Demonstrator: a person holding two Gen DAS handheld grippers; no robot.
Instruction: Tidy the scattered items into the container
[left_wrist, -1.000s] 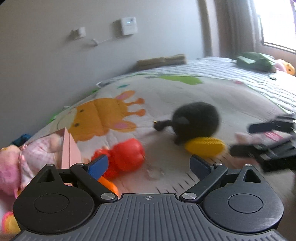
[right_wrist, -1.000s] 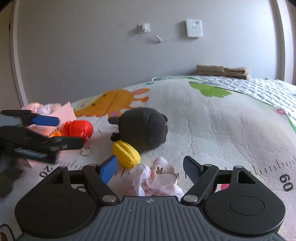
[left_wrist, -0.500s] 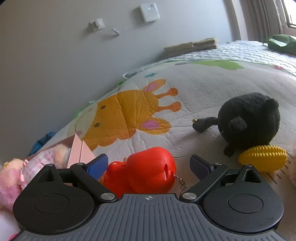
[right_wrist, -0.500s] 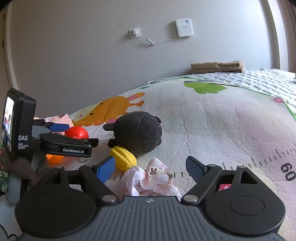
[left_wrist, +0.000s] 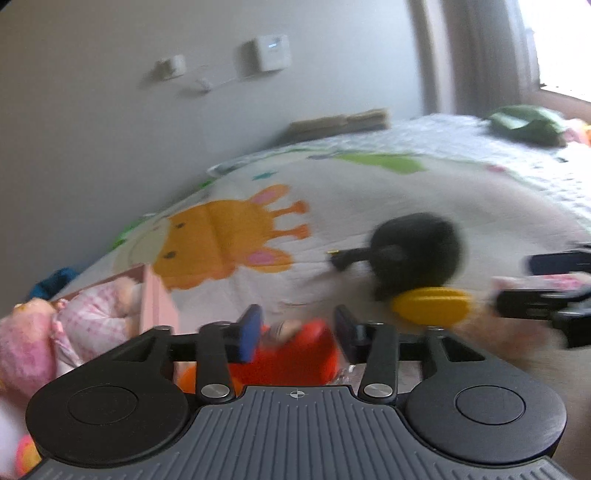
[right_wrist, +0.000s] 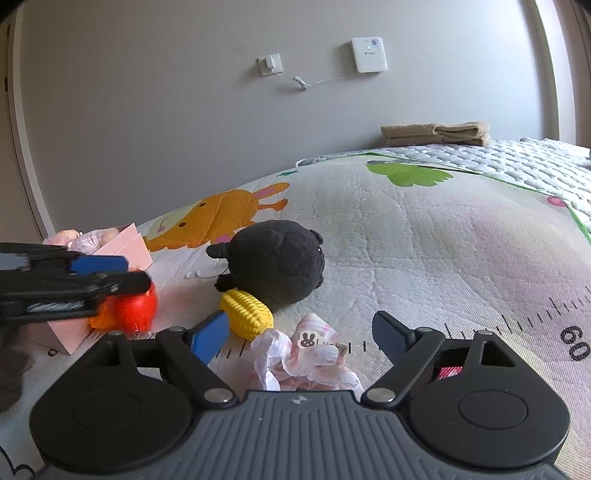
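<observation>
**Left Hand-Held Gripper Clamped on Red Toy; Right Hand-Held Gripper Wide Above Pink Cloth**

We find the left hand-held gripper (left_wrist: 295, 332) closed on the red toy (left_wrist: 295, 354), with both pads pressed against its sides. In the right wrist view, the same left hand-held gripper (right_wrist: 122, 275) enters from the left edge, and the red toy (right_wrist: 129, 308) sits under its fingers, just beside the pink container (right_wrist: 129, 240). The left wrist view is blurred, so we cannot make out finer detail of the toy.

We see the right hand-held gripper (right_wrist: 295, 332) with its jaws wide apart. The frilly pink cloth (right_wrist: 306, 354), which carries a small rabbit label, lies on the bed between the fingers; the pads do not press on it.

Further out, the yellow corn toy (right_wrist: 245, 314) lies just beside the left finger of the right hand-held gripper and touches the black plush toy (right_wrist: 277, 262) behind it. The pink container (left_wrist: 157, 306) stands at the left of the scene with a doll in pink clothing (left_wrist: 92, 314) inside it. All items rest on the bed quilt (right_wrist: 424, 240), which is printed with an orange cartoon animal and a ruler scale. Folded tan towels (right_wrist: 436, 133) lie at the far edge of the bed against the grey wall (right_wrist: 166, 110).
</observation>
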